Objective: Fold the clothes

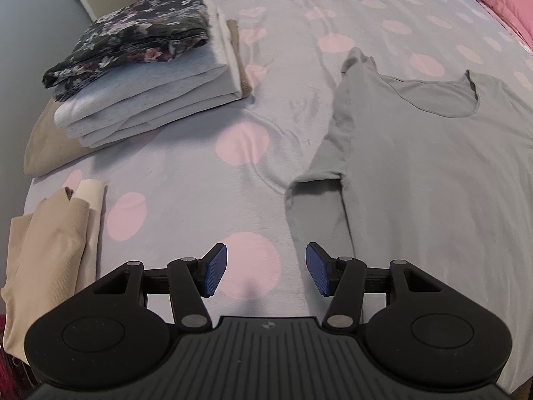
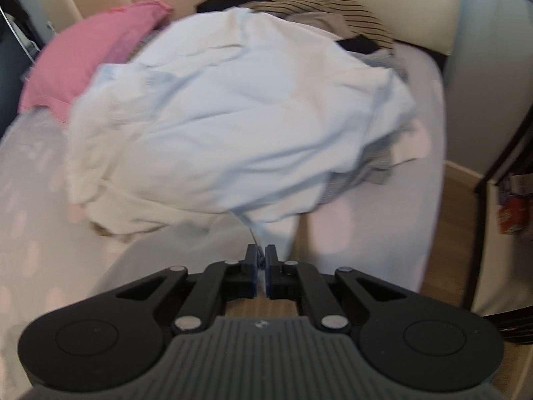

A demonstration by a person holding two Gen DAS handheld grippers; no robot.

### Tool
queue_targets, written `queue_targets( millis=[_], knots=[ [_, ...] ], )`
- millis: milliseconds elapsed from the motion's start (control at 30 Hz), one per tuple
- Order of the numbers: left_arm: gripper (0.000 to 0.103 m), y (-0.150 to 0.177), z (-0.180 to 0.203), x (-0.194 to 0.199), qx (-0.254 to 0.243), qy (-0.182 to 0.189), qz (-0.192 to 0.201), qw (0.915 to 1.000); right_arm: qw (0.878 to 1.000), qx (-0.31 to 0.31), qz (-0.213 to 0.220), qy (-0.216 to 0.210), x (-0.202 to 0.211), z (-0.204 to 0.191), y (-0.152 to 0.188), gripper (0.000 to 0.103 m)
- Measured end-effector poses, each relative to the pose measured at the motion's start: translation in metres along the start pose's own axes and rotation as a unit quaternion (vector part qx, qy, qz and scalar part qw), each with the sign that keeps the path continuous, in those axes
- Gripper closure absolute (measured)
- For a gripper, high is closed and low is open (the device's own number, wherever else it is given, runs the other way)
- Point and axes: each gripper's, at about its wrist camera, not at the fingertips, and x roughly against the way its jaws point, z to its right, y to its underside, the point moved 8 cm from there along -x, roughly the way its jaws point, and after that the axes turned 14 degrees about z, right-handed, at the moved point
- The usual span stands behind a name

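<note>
In the left wrist view, the left tool (image 1: pixel 266 268) is held with its jaws apart and empty over the dotted bed (image 1: pixel 186 200). A grey shirt (image 1: pixel 416 173) is spread flat just ahead to the right; it is judged soft and light, best pinched at a sleeve edge or hem. A folded stack (image 1: pixel 140 76) is seen well apart.

In the right wrist view, the right tool (image 2: pixel 261 271) is closed on a thin pale fabric edge below a heap of unfolded clothes (image 2: pixel 233 116). No containers are seen.

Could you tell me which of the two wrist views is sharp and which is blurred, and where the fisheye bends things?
Left wrist view: sharp; the grey shirt and folded stack show clean edges, though the bed curves toward the borders. Right wrist view: motion-smeared; the white laundry pile and pink pillow are soft.
</note>
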Motion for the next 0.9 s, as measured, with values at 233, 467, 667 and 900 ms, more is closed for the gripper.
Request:
queue_targets(
  millis=[233, 467, 667, 900],
  knots=[
    [0.052, -0.001, -0.003, 0.002, -0.001, -0.006, 0.004, 1.0, 0.997, 0.044, -0.057, 0.02, -0.025, 0.009, 0.022, 0.096],
    [0.052, 0.001, -0.003, -0.002, -0.009, -0.014, -0.002, 0.9999, 0.997, 0.081, -0.002, 0.012, -0.021, 0.002, 0.008, 0.08],
    [0.052, 0.002, 0.0, -0.006, -0.018, -0.016, -0.009, 0.9997, 0.996, 0.073, -0.001, -0.049, -0.039, -0.02, 0.006, 0.08],
    [0.052, -0.001, 0.009, -0.013, -0.032, -0.015, -0.016, 0.9992, 0.995, 0.079, 0.004, -0.061, -0.059, -0.033, 0.004, 0.052]
  ],
)
